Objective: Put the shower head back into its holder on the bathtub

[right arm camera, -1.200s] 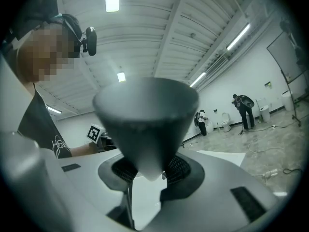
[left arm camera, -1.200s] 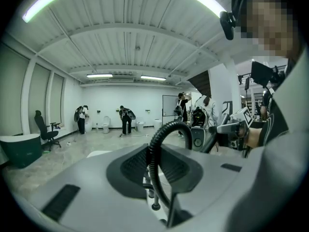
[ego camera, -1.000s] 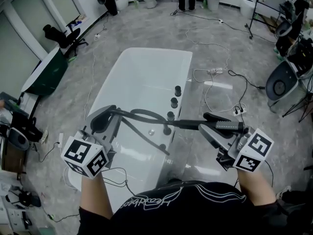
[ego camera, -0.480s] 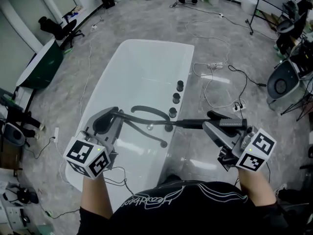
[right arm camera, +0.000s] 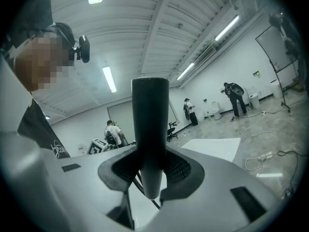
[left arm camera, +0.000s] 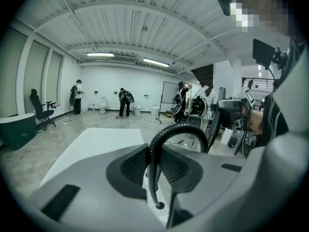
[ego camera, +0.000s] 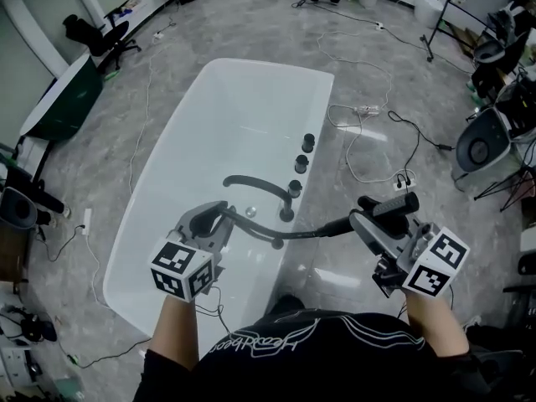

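The black shower head (ego camera: pixel 394 205) is a slim stick handle, and my right gripper (ego camera: pixel 381 218) is shut on it to the right of the white bathtub (ego camera: pixel 209 124). In the right gripper view the handle (right arm camera: pixel 149 110) stands upright between the pads of that gripper (right arm camera: pixel 150 175). A ribbed black hose (ego camera: pixel 293 234) runs left from the handle to my left gripper (ego camera: pixel 208 218), which is shut on it low over the tub's near end. In the left gripper view the hose (left arm camera: pixel 166 137) arches up out of the left gripper (left arm camera: pixel 157 178). Several black fittings (ego camera: pixel 294 188) and a curved spout (ego camera: pixel 251 184) sit on the tub's right rim.
Cables and a power strip (ego camera: pixel 368 111) lie on the grey floor right of the tub. A green tub (ego camera: pixel 63 99) and an office chair (ego camera: pixel 92 32) stand at the left. Stands and equipment (ego camera: pixel 494 82) crowd the right side. People stand far off by the back wall (left arm camera: pixel 123 103).
My left gripper has dropped with the hose, down toward the tub's near end. The right gripper has sunk slightly with the shower head. The hose now sags lower across the rim.
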